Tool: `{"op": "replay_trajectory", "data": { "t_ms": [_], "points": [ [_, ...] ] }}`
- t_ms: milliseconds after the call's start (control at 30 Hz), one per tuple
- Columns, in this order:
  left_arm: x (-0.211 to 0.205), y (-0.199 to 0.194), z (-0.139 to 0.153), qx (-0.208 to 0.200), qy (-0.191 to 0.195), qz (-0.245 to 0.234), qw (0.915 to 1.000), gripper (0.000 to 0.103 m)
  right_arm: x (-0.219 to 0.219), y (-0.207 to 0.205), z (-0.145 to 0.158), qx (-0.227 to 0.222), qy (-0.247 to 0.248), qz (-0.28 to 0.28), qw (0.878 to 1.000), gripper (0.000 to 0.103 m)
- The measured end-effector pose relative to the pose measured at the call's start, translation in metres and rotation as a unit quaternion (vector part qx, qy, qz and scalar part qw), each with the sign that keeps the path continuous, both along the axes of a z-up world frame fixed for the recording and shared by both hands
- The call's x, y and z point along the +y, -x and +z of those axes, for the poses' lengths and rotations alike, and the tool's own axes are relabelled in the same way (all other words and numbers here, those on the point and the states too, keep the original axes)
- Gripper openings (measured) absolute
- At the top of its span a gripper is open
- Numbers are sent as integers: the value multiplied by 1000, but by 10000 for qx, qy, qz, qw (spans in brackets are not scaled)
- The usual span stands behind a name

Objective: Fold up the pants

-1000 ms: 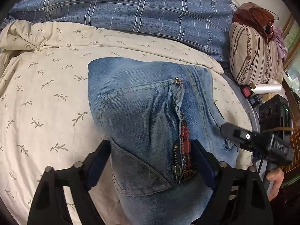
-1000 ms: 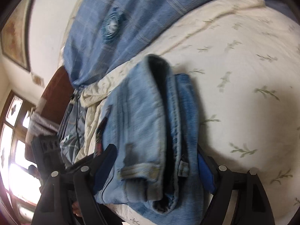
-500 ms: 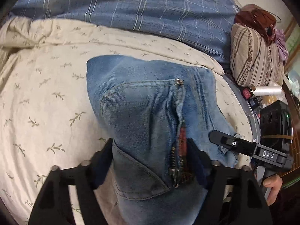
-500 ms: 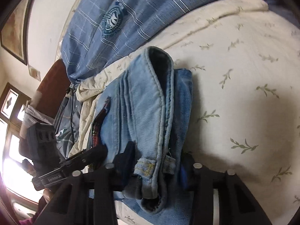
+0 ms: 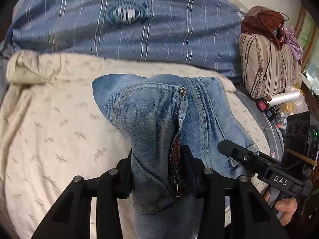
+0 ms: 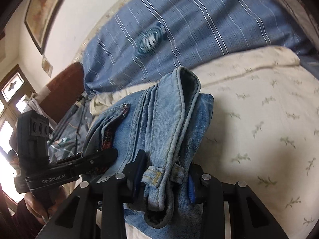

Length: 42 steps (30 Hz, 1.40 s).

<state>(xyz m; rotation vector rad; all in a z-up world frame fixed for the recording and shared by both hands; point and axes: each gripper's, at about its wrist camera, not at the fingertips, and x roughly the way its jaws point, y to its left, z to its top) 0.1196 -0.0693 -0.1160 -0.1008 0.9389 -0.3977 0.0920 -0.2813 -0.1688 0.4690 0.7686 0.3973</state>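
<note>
Folded light-blue jeans (image 5: 149, 115) lie on the cream leaf-print bed sheet (image 5: 49, 129), zipper fly facing up. My left gripper (image 5: 157, 159) has its jaws closing, and both pads press the bunched near end by the zipper. In the right wrist view the jeans (image 6: 165, 119) show their stacked waistband edges and a belt loop. My right gripper (image 6: 165, 167) is also closing, its blue pads pinching that waistband stack. Each gripper shows in the other's view: the right gripper (image 5: 239, 155) at the jeans' right edge, the left gripper (image 6: 99, 157) at the left. The gripped end is raised off the sheet.
A blue striped quilt (image 5: 159, 29) with a round emblem lies behind the jeans. A striped pillow (image 5: 267, 65) with clothes on it sits at the right. Small items and a white roll (image 5: 285, 97) lie beside the bed. A window (image 6: 12, 99) and a framed picture (image 6: 43, 10) are on the wall.
Both grippers' jaws closed in from wide apart onto the near end of the jeans. That end rose off the sheet and the denim bunched between the pads.
</note>
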Motion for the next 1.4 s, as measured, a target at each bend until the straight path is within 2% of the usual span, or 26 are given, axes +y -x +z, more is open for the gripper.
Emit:
{"op": "replay_trajectory", "data": {
  "t_ms": [133, 300, 400, 567, 633, 700, 800, 833, 900, 1100, 1267, 1400],
  "points": [
    [-1, -4, 21, -295, -183, -62, 9994, 45, 1, 0, 10, -290, -166, -102, 9994, 38],
    [0, -13, 29, -431, -421, -1, 9982, 45, 4, -11, 12, -322, -413, -242, 9983, 38],
    [8, -19, 22, -342, -440, 80, 9984, 45, 10, -20, 9, -220, -430, -236, 9986, 38],
    [18, -33, -6, -24, -466, 189, 9987, 46, 22, -35, -4, 99, -296, -198, 9993, 38],
    [17, -40, -25, 151, -649, 187, 9976, 51, 23, -45, -21, 533, -287, -235, 9979, 38],
    [16, -45, -42, 248, -925, 287, 9950, 66, 23, -53, -37, 947, -305, -318, 9945, 42],
    [14, -40, -38, 48, -1126, 332, 9931, 77, 19, -54, -40, 1043, -380, -387, 9931, 54],
    [12, -39, -35, -190, -1210, 76, 9924, 78, 18, -53, -40, 1064, -353, -406, 9929, 60],
    [10, -33, -25, -310, -1370, 45, 9901, 78, 16, -51, -39, 1065, -322, -413, 9929, 61],
    [11, 2, 21, -992, -1521, 184, 9832, 88, 1, -19, -18, 521, -181, -718, 9959, 62],
    [13, 35, 59, -1526, -1636, 306, 9742, 90, 3, 28, 17, -261, 588, -1226, 9904, 65],
    [17, 61, 83, -1865, -1658, 406, 9675, 92, 12, 64, 44, -745, 871, -1383, 9837, 69]
  ]
}}
